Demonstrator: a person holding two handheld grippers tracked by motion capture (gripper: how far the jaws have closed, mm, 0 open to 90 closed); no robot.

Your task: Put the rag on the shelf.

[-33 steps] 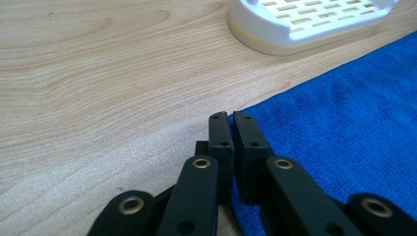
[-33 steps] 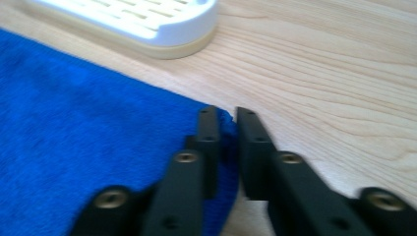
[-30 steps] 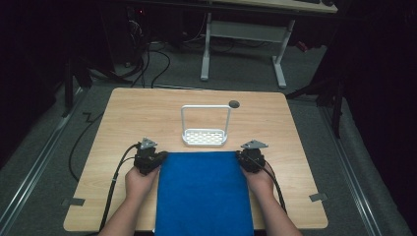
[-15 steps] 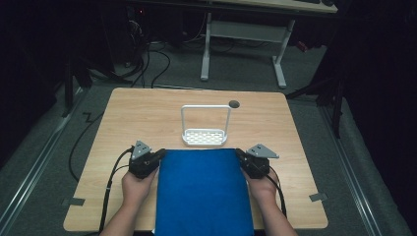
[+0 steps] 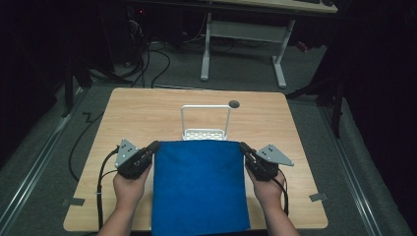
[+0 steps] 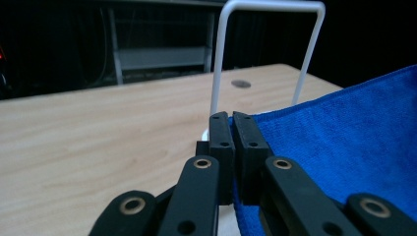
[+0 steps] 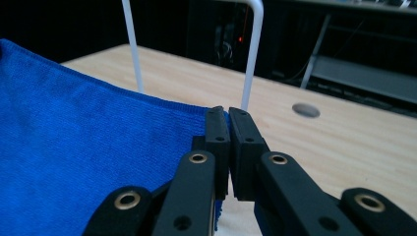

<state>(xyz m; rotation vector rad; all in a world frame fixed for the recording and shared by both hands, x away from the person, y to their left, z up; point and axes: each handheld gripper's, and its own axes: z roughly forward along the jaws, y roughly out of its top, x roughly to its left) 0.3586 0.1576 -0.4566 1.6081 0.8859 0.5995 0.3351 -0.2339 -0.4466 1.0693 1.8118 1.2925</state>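
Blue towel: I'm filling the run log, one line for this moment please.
blue towel spread taut | left gripper shut on corner | right gripper shut on corner | white rack behind

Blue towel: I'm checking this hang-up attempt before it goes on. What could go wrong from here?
1. Each gripper, left and right, pinches only a far corner of the blue towel; a corner might slip out.
2. The white rack stands just beyond the towel's edge; pushing forward could knock it over.

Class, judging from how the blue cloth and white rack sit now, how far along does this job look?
Done: each claw, left and right, is shut on a far corner of the blue cloth. In hand: the cloth's far edge is raised beside the white rack. Left: probably draping it over the rack's bar, not yet done.
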